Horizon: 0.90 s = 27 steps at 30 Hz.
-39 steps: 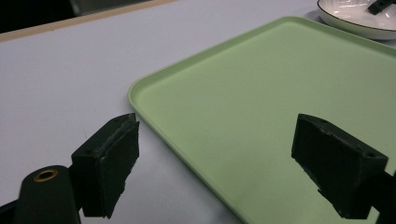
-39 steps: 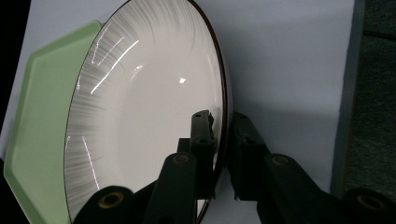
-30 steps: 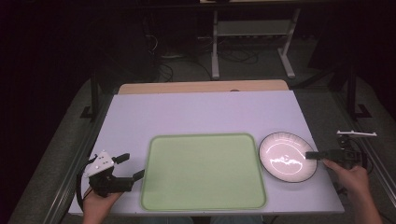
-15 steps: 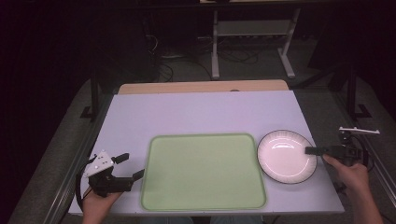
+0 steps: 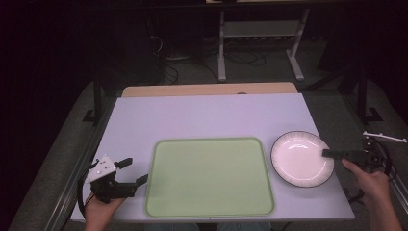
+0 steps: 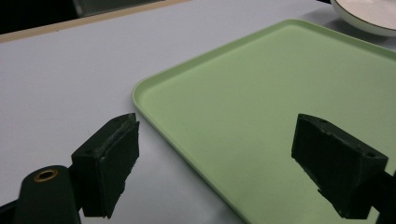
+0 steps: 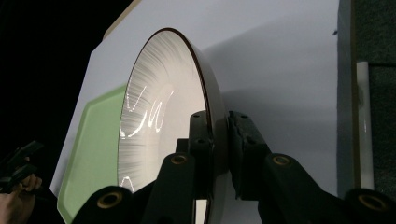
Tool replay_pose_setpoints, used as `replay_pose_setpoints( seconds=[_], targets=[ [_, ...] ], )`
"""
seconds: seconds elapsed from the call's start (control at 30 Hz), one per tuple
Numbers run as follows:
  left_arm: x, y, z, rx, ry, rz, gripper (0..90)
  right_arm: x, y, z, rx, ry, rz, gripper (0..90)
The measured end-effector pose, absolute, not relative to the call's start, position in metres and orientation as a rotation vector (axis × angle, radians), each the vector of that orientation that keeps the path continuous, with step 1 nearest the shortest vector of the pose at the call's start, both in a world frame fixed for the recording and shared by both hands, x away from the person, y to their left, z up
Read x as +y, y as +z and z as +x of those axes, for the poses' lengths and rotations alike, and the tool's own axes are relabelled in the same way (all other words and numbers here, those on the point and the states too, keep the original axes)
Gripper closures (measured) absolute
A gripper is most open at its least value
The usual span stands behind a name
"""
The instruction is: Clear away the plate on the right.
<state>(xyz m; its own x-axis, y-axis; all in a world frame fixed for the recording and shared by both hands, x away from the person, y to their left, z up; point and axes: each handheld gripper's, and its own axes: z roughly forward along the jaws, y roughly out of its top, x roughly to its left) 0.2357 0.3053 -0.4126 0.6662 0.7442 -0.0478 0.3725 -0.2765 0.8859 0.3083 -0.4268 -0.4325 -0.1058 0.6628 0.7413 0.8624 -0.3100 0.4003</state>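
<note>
High view: my right gripper [image 5: 328, 153] pinches the rim of the white plate [image 5: 300, 158] near the table's [image 5: 202, 115] right edge, just right of the green tray [image 5: 209, 176]. Left gripper [image 5: 134, 172] hangs spread at the tray's left edge. I judge: grip made — next, carry the plate onto the tray, kept level. Underside contact is hidden

The right gripper [image 5: 332, 153] reaches level from the right, its jaws clamped on the near right rim of the plate [image 5: 298, 156], one pad on each face. The left gripper [image 5: 134, 172] sits well left of the plate, jaws spread wide with nothing between them, held in the left hand [image 5: 103, 209].
</note>
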Motion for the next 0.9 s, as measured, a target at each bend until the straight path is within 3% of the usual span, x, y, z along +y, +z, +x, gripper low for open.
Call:
replay_pose_setpoints(
  seconds=[0.9],
  targets=[
    [0.306, -0.412, 0.236, 0.877, 0.474, 1.890, 14.8, -0.409, -0.384, 0.310, -1.783, -1.477, -1.859, 79.1]
  ],
)
